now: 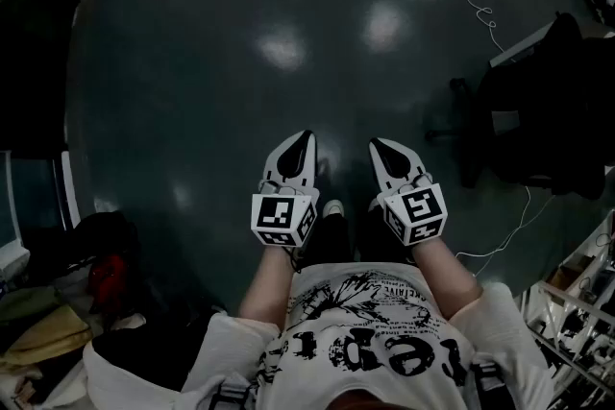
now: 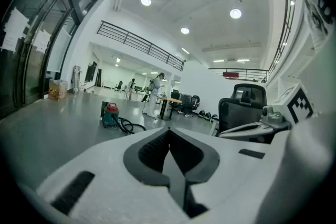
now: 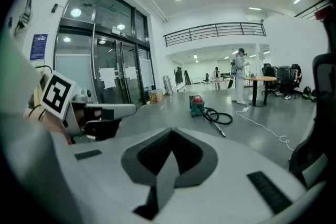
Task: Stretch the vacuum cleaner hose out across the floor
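Both grippers are held out side by side above the person's feet, nothing in either. The left gripper [image 1: 306, 137] has its jaws pressed together, same deal with the right gripper [image 1: 377, 146]. A black office chair [image 1: 538, 120] sits near the floor's [image 1: 192, 91] right edge. Way off at the far edge, the vacuum cleaner [image 3: 198, 105] stands with its hose [image 3: 220, 117] coiled up right beside it.

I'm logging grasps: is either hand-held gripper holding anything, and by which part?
Nothing is held. The left hand-held gripper and right hand-held gripper are both shut and empty; the vacuum cleaner hose lies coiled far off on the floor.
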Available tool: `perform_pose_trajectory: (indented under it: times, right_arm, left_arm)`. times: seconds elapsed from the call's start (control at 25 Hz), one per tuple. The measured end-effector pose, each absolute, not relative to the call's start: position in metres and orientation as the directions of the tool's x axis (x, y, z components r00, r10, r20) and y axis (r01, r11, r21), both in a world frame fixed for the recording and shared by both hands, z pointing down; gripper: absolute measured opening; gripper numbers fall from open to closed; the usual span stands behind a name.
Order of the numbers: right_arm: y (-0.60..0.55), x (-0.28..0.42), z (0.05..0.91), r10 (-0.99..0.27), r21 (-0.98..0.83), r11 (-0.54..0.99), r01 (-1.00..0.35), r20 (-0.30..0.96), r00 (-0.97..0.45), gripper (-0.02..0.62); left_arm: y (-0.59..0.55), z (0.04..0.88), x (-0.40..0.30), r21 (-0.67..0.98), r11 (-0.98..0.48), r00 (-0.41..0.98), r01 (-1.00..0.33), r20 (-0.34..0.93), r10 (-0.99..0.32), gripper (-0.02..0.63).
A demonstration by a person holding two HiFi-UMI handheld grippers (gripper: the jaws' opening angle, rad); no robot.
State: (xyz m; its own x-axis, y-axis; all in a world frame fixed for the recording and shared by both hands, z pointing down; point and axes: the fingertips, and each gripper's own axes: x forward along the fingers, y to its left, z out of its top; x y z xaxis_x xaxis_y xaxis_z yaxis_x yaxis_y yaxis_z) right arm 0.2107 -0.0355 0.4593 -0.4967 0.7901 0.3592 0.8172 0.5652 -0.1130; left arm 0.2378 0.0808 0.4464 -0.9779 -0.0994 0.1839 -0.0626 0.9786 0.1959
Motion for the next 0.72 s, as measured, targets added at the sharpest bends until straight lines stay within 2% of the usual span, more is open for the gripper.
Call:
perform_pose_trajectory:
  times: [0.36,0.52,0.72]
  right_arm:
    - [-0.012,0.196,0.427,0.806,-0.062,0.524,0.85,0.359,-0.471,-0.009]
    - [0.003,0.146,0.444,0.815,-0.062,0.503,0.862,0.366,-0.45,-0.009]
    - [0.062,0.066,0.457,0.843,-0.101,0.462,0.881,0.358,-0.401,-0.009]
  left_arm:
    - [0.104,0.407,0.216,0.2,0.977,-0.983,-0.069,0.155,-0.101,0.006]
    - [0.123,0.427,0.179,0.189,0.981,-0.98,-0.03,0.188,-0.066,0.006]
    - [0.179,0.445,0.098,0.172,0.985,-0.969,0.032,0.248,-0.012,0.006]
